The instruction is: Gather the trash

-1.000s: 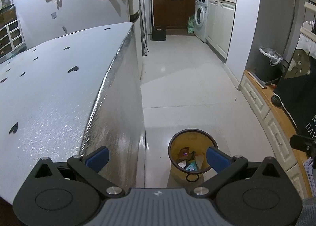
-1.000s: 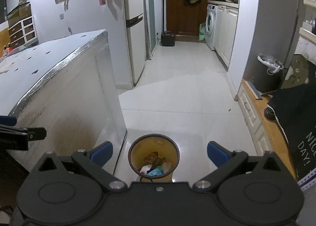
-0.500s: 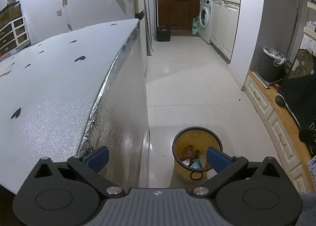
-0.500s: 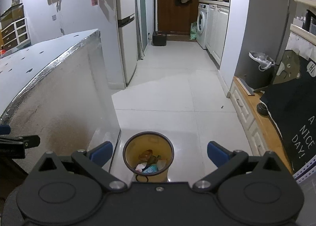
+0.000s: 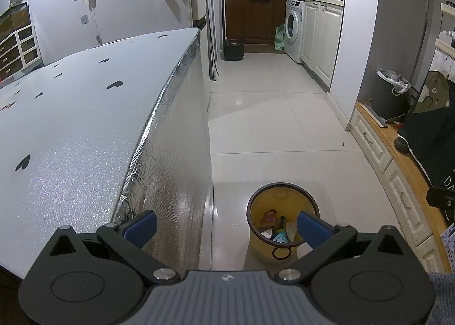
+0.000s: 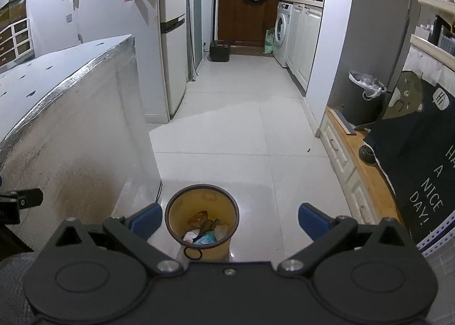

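Note:
A small yellow waste bin (image 5: pixel 280 202) (image 6: pixel 199 202) stands on the white tiled floor by the corner of the silver table. Crumpled wrappers and paper (image 5: pixel 274 225) (image 6: pixel 204 228) lie inside it. My left gripper (image 5: pixel 226 225) is open and empty, held over the table's edge, with its right finger in front of the bin. My right gripper (image 6: pixel 227 218) is also open and empty, hovering high above the bin, which shows between its fingers.
The silver foil-covered table (image 5: pixel 71 131) (image 6: pixel 57 91) fills the left side. A low wooden cabinet (image 5: pixel 398 171) (image 6: pixel 352 160) with a dark cloth (image 6: pixel 421 154) lines the right. A grey lined bin (image 6: pixel 364 94) stands further back. A corridor leads to a washing machine (image 6: pixel 280 32).
Both grippers have risen and tilted a little, so the bin sits lower in each view. Both stay open and empty.

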A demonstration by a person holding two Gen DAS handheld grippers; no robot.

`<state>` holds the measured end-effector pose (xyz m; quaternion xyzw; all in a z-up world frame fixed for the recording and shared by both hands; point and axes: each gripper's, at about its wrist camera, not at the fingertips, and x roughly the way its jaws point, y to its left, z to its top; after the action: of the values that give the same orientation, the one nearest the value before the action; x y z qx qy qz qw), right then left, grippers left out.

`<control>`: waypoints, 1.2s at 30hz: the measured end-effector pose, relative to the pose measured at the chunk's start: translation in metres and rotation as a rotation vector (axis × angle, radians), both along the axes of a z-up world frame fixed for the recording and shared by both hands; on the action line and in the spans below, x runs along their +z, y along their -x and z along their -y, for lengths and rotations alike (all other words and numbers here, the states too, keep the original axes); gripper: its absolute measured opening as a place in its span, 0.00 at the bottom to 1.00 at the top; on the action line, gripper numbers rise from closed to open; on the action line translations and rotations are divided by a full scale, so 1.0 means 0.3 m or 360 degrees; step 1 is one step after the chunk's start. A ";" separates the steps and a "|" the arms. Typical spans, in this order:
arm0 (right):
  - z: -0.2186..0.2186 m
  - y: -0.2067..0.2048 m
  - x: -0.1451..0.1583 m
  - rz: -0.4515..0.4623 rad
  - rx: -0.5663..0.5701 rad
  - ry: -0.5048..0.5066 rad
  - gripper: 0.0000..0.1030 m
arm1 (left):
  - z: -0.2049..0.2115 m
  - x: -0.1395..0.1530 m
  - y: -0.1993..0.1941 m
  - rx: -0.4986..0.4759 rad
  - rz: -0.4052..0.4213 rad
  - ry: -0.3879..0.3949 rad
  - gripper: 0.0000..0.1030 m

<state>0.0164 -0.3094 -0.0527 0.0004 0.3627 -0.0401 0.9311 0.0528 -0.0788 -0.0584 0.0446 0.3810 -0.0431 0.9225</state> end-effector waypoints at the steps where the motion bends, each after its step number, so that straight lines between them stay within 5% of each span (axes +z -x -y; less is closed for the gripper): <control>1: 0.000 0.001 0.000 0.0000 0.0000 -0.0001 1.00 | 0.000 0.000 0.000 0.0000 0.0000 0.0000 1.00; 36: 0.019 0.008 -0.006 0.0003 0.0011 -0.0022 1.00 | 0.000 0.005 0.001 -0.0007 0.0005 0.0004 1.00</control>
<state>0.0142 -0.3152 -0.0544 0.0055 0.3621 -0.0346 0.9315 0.0526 -0.0789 -0.0569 0.0442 0.3794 -0.0454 0.9231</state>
